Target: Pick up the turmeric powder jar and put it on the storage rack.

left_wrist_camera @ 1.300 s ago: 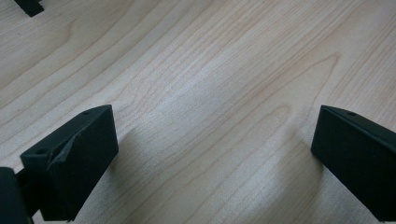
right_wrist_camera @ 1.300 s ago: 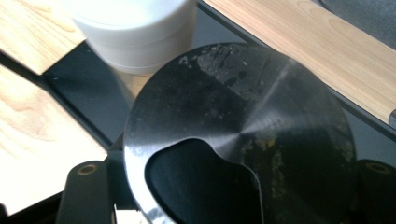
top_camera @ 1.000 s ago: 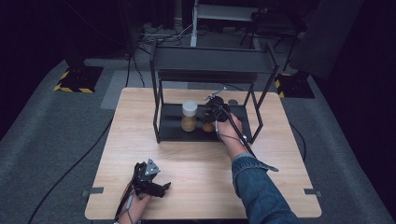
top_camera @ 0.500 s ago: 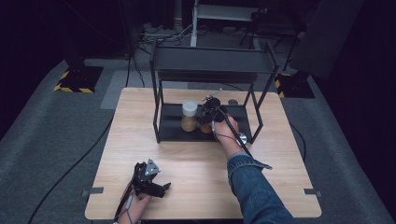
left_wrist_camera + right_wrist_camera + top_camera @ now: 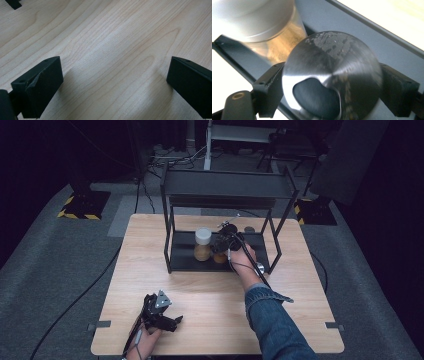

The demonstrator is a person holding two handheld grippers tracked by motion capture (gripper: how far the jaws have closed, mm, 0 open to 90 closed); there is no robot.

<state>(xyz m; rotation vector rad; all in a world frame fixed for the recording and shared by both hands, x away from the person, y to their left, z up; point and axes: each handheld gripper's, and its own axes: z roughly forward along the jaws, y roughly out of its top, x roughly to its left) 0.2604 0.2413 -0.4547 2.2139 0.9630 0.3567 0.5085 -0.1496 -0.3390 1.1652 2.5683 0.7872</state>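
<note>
The small jar with the shiny dark metal lid (image 5: pixel 332 75) stands on the bottom tray of the black metal two-tier rack (image 5: pixel 172 245), toward the tray's front edge and just beside a taller clear jar of amber contents with a pale round lid (image 5: pixel 202 244). The right gripper (image 5: pixel 332 82) reaches in under the upper shelf and has the metal lid between its two black pads, which sit at the lid's sides; its jaws have just been opening to about half their spread, and the blur leaves it unclear whether they press on it or merely flank it. If the jar is being set down, the pads should part evenly and draw straight back toward the person, so that neither drags it; if it is being picked up, close squarely across the lid's widest part. The tall jar is the nearest hazard, since a sideways swing would tip it, and the rack's front posts and low upper shelf leave little room for the hand. The left gripper (image 5: pixel 159 312) rests well apart on the light wooden table (image 5: pixel 120 37), jaws wide and empty.
</note>
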